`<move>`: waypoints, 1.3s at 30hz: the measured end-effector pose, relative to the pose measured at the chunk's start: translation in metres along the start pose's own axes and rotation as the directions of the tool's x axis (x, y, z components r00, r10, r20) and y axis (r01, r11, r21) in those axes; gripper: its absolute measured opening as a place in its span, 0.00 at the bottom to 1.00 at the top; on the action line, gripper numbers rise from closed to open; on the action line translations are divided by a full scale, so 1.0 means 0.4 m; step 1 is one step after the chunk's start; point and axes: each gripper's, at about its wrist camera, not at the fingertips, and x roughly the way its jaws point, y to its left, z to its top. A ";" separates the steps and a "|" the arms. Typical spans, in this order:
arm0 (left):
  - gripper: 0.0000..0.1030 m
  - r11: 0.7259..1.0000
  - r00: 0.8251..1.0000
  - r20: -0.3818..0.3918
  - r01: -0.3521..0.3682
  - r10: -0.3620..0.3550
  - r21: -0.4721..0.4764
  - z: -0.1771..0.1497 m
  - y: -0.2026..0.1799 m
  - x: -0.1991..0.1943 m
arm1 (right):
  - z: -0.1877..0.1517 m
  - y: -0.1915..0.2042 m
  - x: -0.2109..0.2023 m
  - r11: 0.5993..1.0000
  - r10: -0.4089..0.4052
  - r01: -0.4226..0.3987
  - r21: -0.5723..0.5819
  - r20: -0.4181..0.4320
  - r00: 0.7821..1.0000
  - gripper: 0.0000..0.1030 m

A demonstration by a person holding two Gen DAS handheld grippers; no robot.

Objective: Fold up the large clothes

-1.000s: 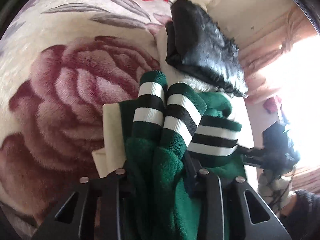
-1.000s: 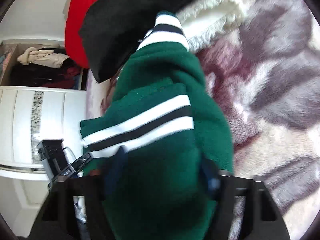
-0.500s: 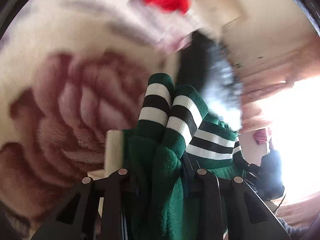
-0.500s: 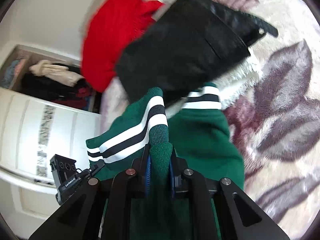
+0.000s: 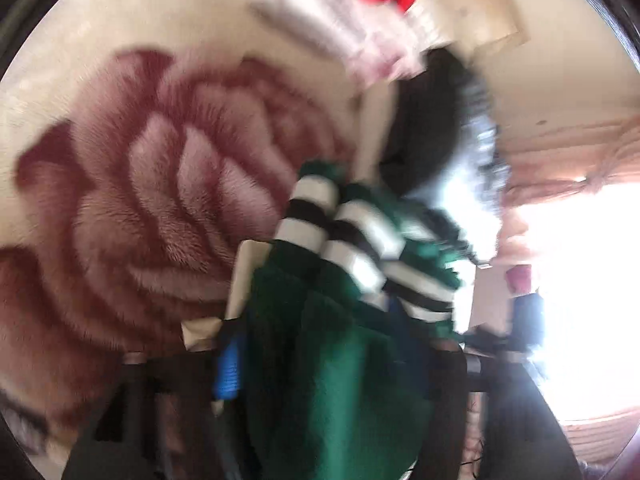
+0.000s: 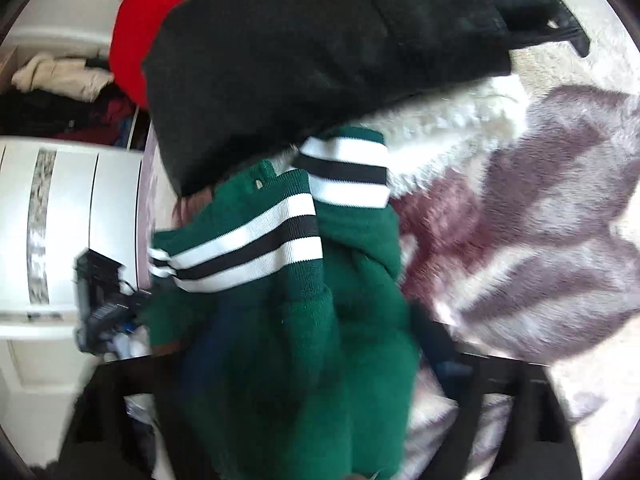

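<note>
A dark green knitted sweater (image 5: 328,360) with white and black striped cuffs lies bunched on a rose-patterned plush blanket (image 5: 160,180). My left gripper (image 5: 336,344) has its jaws opening, and the green cloth lies loose between the spread fingers, the blue left pad (image 5: 228,368) standing clear of it. In the right wrist view the same sweater (image 6: 288,340) fills the gap of my right gripper (image 6: 316,344), whose jaws are opening wide without pinching the cloth. Both views are motion-blurred.
A black jacket (image 6: 320,52) rests on a white fleece garment (image 6: 440,128) just beyond the sweater, with a red garment (image 6: 136,32) behind. A white wardrobe (image 6: 68,220) and a shelf of clothes (image 6: 60,92) stand past the bed edge. A bright window (image 5: 580,280) glares at the right.
Both grippers were shut on folds of the green sweater and have let go, their jaws now spread. Both hands have shifted, and the left view has rolled.
</note>
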 end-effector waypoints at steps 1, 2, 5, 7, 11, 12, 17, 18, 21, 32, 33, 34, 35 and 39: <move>0.74 1.000 0.999 0.046 0.017 -0.017 -0.006 -0.024 -0.014 -0.041 | -0.015 -0.007 -0.001 1.000 0.019 -0.019 -0.014 -0.028 0.999 1.00; 0.74 0.999 0.996 0.086 0.035 -0.033 -0.014 -0.051 -0.027 -0.078 | -0.026 -0.016 0.010 0.999 0.032 -0.034 -0.025 -0.068 0.997 1.00; 0.74 0.987 0.972 0.199 0.141 -0.123 -0.081 -0.147 -0.044 -0.162 | -0.047 -0.059 0.074 0.995 0.055 -0.068 -0.067 -0.175 0.983 1.00; 0.74 0.970 0.950 0.272 0.198 -0.155 -0.140 -0.220 -0.045 -0.198 | -0.051 -0.065 0.129 0.988 0.058 -0.088 -0.129 -0.217 0.974 1.00; 0.74 0.945 0.930 0.360 0.180 -0.072 -0.275 -0.381 -0.019 -0.220 | -0.023 -0.103 0.234 0.982 0.135 -0.165 -0.086 -0.280 0.951 1.00; 0.74 0.936 0.926 0.374 0.170 -0.045 -0.310 -0.417 -0.008 -0.225 | -0.015 -0.108 0.250 0.978 0.156 -0.188 -0.087 -0.285 0.946 1.00; 0.74 0.919 0.920 0.385 0.086 0.075 -0.385 -0.582 0.023 -0.223 | 0.020 -0.135 0.281 0.964 0.230 -0.259 -0.059 -0.299 0.926 1.00; 0.74 0.912 0.919 0.386 0.092 0.077 -0.400 -0.617 0.033 -0.210 | 0.025 -0.138 0.284 0.964 0.235 -0.261 -0.046 -0.306 0.923 1.00; 0.74 0.885 0.921 0.385 0.126 0.064 -0.449 -0.687 0.062 -0.137 | 0.054 -0.145 0.305 0.964 0.248 -0.264 -0.005 -0.330 0.911 1.00; 0.75 0.854 0.892 0.424 0.336 -0.154 -0.397 -0.590 0.096 0.027 | 0.007 -0.177 0.220 0.967 0.253 -0.245 0.076 -0.139 0.957 0.36; 0.75 0.862 0.898 0.415 0.323 -0.148 -0.392 -0.570 0.088 0.011 | -0.010 -0.181 0.201 0.961 0.267 -0.255 0.108 -0.116 0.957 0.33; 0.75 0.862 0.898 0.410 0.330 -0.161 -0.384 -0.554 0.086 -0.009 | -0.030 -0.192 0.173 0.947 0.296 -0.281 0.158 -0.086 0.951 0.32; 0.72 0.867 0.902 0.400 0.325 -0.164 -0.377 -0.540 0.085 -0.031 | -0.058 -0.203 0.153 0.934 0.311 -0.295 0.201 -0.056 0.949 0.32; 0.65 0.911 0.912 0.373 0.290 -0.170 -0.294 -0.456 0.076 -0.165 | -0.222 -0.273 0.085 0.859 0.372 -0.353 0.371 0.022 0.928 0.29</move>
